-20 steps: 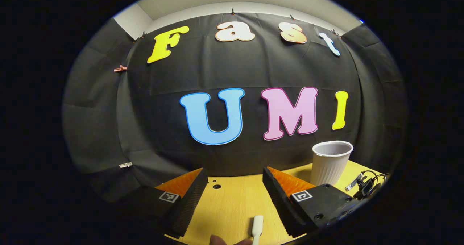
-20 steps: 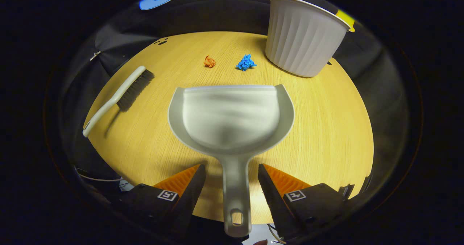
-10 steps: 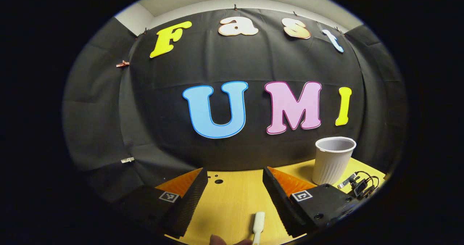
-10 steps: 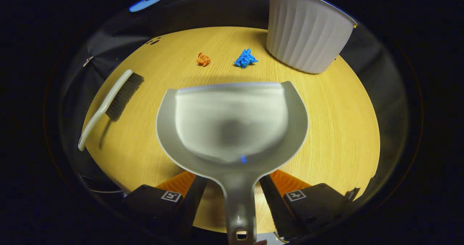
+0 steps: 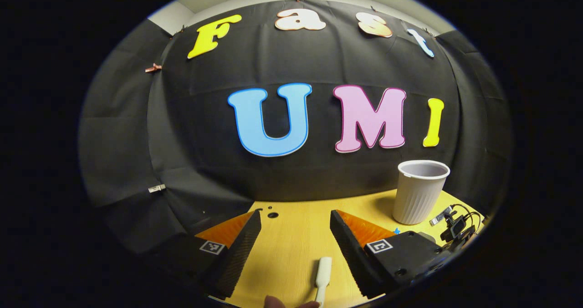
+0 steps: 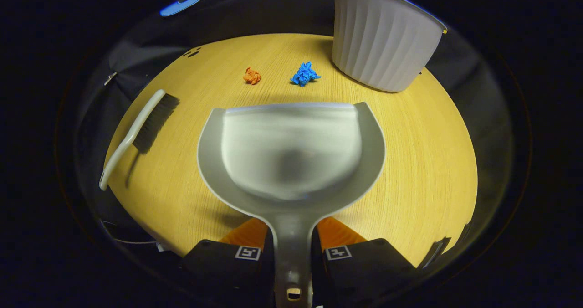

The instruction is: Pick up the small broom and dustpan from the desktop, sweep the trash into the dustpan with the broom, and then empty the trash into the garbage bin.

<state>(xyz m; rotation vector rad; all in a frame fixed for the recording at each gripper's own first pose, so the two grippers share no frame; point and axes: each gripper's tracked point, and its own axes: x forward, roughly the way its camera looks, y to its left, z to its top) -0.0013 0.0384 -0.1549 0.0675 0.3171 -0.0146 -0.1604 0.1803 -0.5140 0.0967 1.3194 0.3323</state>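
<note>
In the right gripper view, my right gripper (image 6: 292, 248) is shut on the handle of the grey dustpan (image 6: 291, 151), whose pan stretches out over the wooden desktop (image 6: 419, 162). The small broom (image 6: 139, 132), white handle and dark bristles, lies at the left. An orange paper scrap (image 6: 252, 75) and a blue paper scrap (image 6: 304, 74) lie beyond the pan's lip, near the white ribbed bin (image 6: 380, 39). In the left gripper view, my left gripper (image 5: 295, 235) stands open above the desk, and the tip of the broom handle (image 5: 323, 274) lies between its fingers, untouched. The bin (image 5: 419, 192) stands at the right.
A small clip with black cables (image 5: 455, 226) sits at the desk's right edge in the left gripper view. Small holes (image 5: 272, 214) mark the desktop near the back wall. A fingertip (image 5: 273, 302) shows at the bottom edge.
My right gripper has shut on the dustpan handle, which was loose between open fingers before. The left gripper has tilted downward a little, still open over the broom handle.
</note>
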